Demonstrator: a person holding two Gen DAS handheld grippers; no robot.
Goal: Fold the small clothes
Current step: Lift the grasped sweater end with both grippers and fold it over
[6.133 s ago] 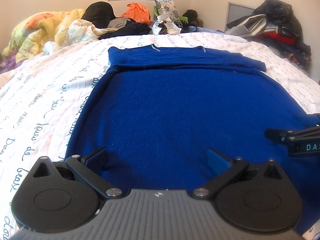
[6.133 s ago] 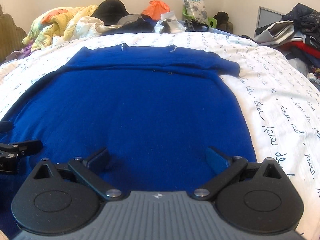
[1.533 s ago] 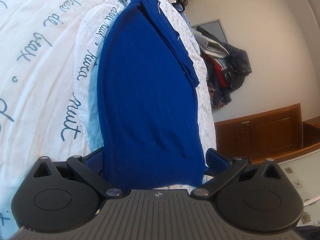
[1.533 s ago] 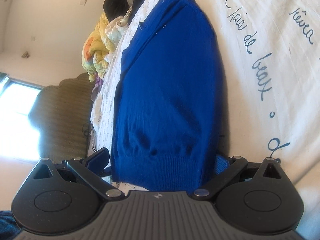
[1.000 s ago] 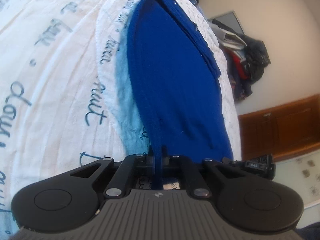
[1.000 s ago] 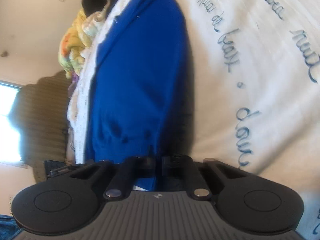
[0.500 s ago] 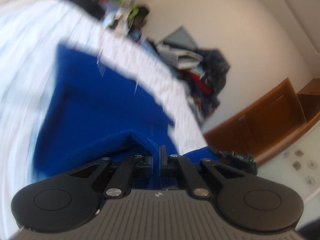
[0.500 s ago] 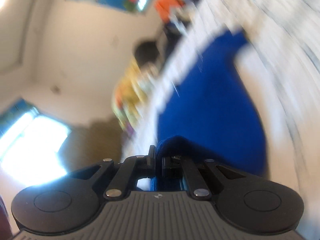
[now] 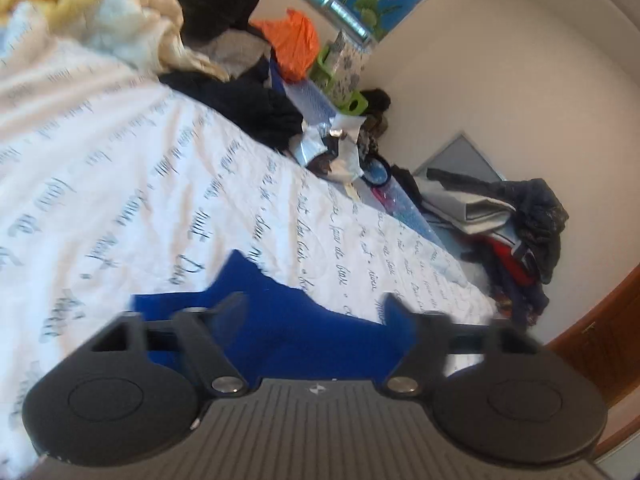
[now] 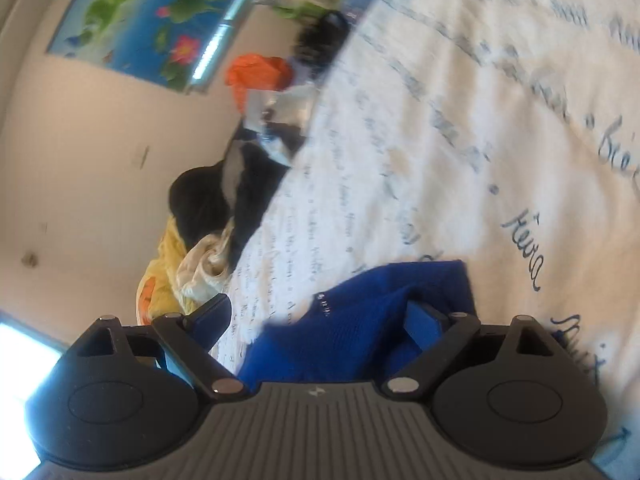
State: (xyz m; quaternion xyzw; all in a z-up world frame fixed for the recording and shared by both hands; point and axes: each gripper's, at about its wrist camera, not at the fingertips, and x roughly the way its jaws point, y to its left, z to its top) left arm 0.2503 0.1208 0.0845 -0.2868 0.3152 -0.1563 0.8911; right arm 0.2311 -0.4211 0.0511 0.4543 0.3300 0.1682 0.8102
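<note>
Blue knit sweater (image 9: 304, 320) lies directly below left gripper (image 9: 316, 308) and right gripper (image 10: 320, 312); both jaws just opened, cloth unpinched.

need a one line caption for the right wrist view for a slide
Right gripper, jaws just opened, above the blue garment on the script-printed bedsheet.

I'm seeing my left gripper (image 9: 316, 308) with jaws that have just been opening, now spread wide, gripping nothing | blue garment (image 9: 296, 320) is lying under them on the white script-printed bedspread (image 9: 120, 168) | clothes pile (image 9: 516, 228) is sitting against the wall
</note>
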